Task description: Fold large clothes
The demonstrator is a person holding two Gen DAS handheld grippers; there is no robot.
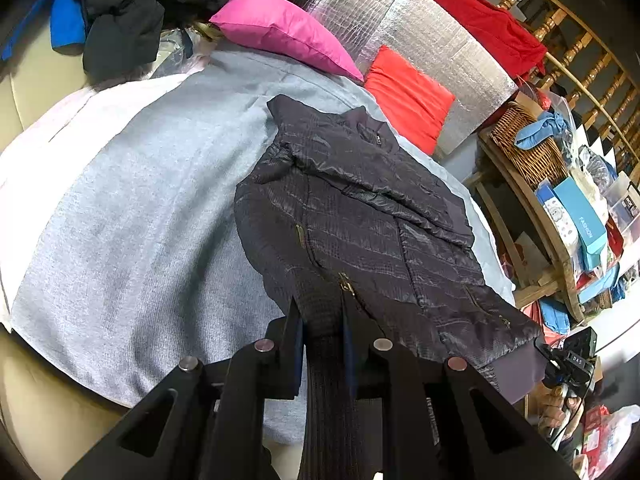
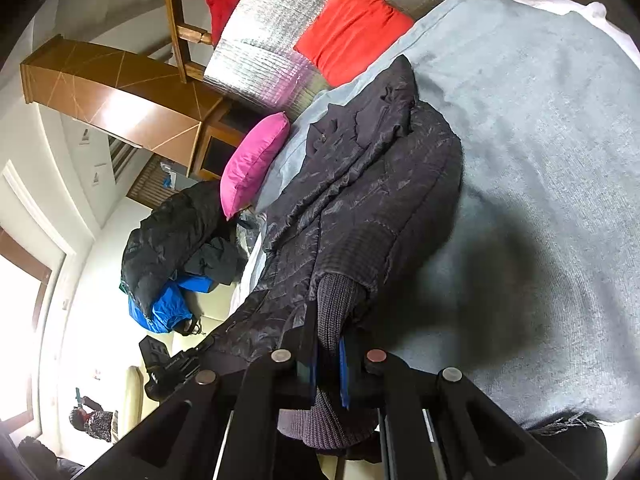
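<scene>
A dark quilted jacket (image 1: 352, 208) lies front up on a grey blanket (image 1: 132, 208), collar toward the cushions and both sleeves folded in across the chest. My left gripper (image 1: 322, 320) is shut on the ribbed hem beside the zipper pull (image 1: 347, 284). In the right wrist view the same jacket (image 2: 360, 200) stretches away from me, and my right gripper (image 2: 326, 344) is shut on the ribbed knit hem (image 2: 334, 304) at the other bottom corner. The right gripper (image 1: 568, 356) and the hand holding it show at the jacket's right corner in the left wrist view.
A pink cushion (image 1: 280, 28) and a red cushion (image 1: 408, 96) lean on a silver padded mat (image 1: 400, 28) at the back. A heap of dark and blue coats (image 1: 132, 12) sits back left. Wooden shelves with a wicker basket (image 1: 524, 148) stand to the right.
</scene>
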